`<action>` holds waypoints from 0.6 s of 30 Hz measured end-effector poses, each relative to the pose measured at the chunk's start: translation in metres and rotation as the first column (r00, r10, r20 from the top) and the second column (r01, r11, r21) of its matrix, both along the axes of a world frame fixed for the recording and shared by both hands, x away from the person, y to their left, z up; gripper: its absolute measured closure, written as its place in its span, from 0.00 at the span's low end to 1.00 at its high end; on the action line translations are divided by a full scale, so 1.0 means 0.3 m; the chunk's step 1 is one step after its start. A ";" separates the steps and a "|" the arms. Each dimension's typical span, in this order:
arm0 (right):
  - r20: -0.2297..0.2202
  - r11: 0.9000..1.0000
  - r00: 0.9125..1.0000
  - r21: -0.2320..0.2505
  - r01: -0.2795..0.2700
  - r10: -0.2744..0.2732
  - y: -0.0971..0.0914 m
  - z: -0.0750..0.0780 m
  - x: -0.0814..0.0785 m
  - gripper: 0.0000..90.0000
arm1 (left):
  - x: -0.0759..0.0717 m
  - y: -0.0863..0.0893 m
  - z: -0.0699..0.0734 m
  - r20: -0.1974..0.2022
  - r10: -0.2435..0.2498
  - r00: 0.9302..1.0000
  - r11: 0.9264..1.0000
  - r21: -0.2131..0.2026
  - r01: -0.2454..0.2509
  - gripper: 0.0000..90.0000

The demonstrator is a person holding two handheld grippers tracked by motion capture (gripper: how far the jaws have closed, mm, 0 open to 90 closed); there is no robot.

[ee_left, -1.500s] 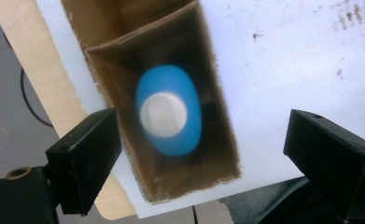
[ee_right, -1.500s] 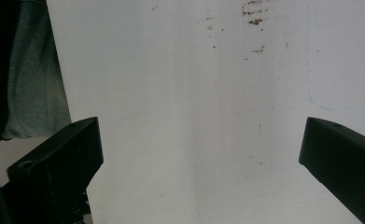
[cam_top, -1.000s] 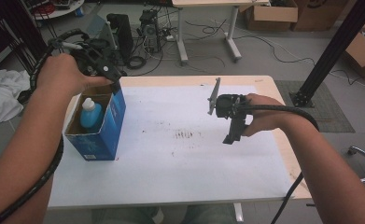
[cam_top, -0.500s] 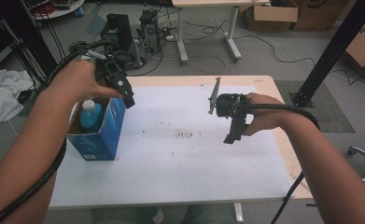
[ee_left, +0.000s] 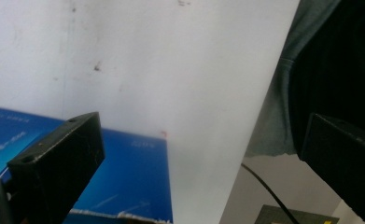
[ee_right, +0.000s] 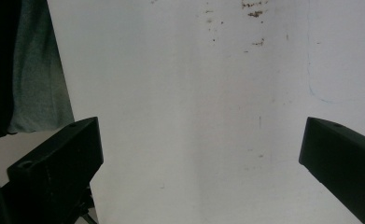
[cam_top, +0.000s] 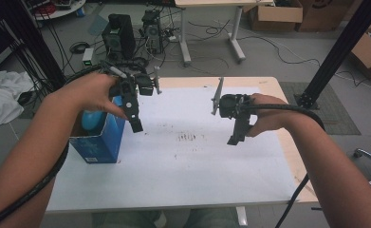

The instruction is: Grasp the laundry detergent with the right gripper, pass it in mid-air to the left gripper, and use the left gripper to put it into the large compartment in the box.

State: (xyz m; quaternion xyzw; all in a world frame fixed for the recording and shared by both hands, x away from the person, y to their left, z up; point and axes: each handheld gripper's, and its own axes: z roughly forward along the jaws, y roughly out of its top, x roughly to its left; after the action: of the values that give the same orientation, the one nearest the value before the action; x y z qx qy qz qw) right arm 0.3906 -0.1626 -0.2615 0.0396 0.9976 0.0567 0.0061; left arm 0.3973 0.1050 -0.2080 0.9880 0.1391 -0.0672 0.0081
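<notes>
Risk lies with the left tongs [cam_top: 134,124], empty and spread wide beside the blue box [cam_top: 99,142]: a careless swing could topple it off the counter [cam_top: 192,166]. Right tongs [cam_top: 234,138] gape empty too.

No lettering can be read anywhere. The blue box [ee_left: 124,182] carries pale print on its side, too blurred to make out. Marks on the white surface [cam_top: 197,156] are only smudges.

The left gripper [cam_top: 134,111] has moved rightward off the blue box [cam_top: 100,137].
</notes>
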 end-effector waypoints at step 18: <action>-0.003 1.000 1.000 0.003 0.005 -0.005 -0.010 -0.004 0.003 0.00 | -0.022 -0.025 0.008 0.000 -0.043 0.999 0.999 -0.008 0.043 0.00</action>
State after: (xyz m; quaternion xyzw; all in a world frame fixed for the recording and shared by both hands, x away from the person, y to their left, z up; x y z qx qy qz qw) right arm 0.3914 -0.1655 -0.2628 0.0419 0.9974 0.0580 0.0046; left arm 0.3907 0.0975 -0.2055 0.9907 0.1175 -0.0680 0.0104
